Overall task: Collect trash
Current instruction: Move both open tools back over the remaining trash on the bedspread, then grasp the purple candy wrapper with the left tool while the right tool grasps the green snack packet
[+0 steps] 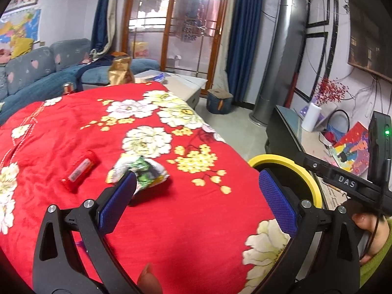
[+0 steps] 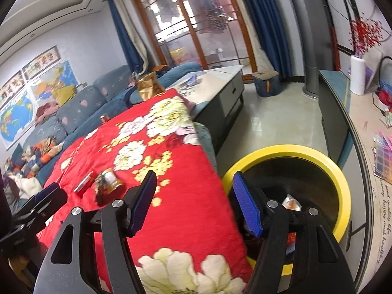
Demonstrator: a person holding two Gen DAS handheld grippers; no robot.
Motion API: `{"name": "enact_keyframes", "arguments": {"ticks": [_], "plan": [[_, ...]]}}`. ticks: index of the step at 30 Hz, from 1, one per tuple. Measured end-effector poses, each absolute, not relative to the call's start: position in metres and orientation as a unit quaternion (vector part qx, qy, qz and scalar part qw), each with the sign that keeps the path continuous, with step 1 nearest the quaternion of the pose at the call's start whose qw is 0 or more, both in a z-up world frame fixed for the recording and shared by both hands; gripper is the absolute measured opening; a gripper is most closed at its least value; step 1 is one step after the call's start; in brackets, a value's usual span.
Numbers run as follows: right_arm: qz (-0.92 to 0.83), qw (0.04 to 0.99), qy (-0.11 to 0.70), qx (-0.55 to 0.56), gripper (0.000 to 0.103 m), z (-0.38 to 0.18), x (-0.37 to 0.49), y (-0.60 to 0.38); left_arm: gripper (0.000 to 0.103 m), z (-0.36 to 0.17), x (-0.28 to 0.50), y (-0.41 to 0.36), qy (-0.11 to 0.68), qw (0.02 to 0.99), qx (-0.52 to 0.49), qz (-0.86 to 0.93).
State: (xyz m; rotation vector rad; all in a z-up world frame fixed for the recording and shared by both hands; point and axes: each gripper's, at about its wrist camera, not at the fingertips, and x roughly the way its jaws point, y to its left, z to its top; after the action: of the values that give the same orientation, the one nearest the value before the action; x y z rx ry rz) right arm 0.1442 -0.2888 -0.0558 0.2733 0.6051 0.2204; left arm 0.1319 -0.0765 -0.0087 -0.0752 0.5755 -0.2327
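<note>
Both hand-held grippers, left (image 1: 197,197) and right (image 2: 194,203), gape empty above a crumpled green-and-white wrapper (image 1: 143,174) on the red floral cloth (image 1: 196,220).

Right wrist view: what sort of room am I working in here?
Most likely a home living room: a blue sofa along the wall, a coffee table by glazed sliding doors, and a TV bench. The trash lies on a red floral cloth beside a yellow-rimmed bin.

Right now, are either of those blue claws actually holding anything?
No. The left gripper and right gripper both stand open and empty; the crumpled wrapper lies loose on the red cloth.
</note>
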Motion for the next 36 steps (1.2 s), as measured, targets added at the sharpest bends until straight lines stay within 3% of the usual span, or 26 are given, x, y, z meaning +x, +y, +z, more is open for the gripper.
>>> {"name": "enact_keyframes", "arguments": {"ticks": [36], "plan": [[0.252, 0.911, 0.323, 0.050, 0.062, -0.047, 0.161, -0.142, 0.092, -0.018, 0.107, 0.042, 0.285, 0.954, -0.090, -0.006]]}}
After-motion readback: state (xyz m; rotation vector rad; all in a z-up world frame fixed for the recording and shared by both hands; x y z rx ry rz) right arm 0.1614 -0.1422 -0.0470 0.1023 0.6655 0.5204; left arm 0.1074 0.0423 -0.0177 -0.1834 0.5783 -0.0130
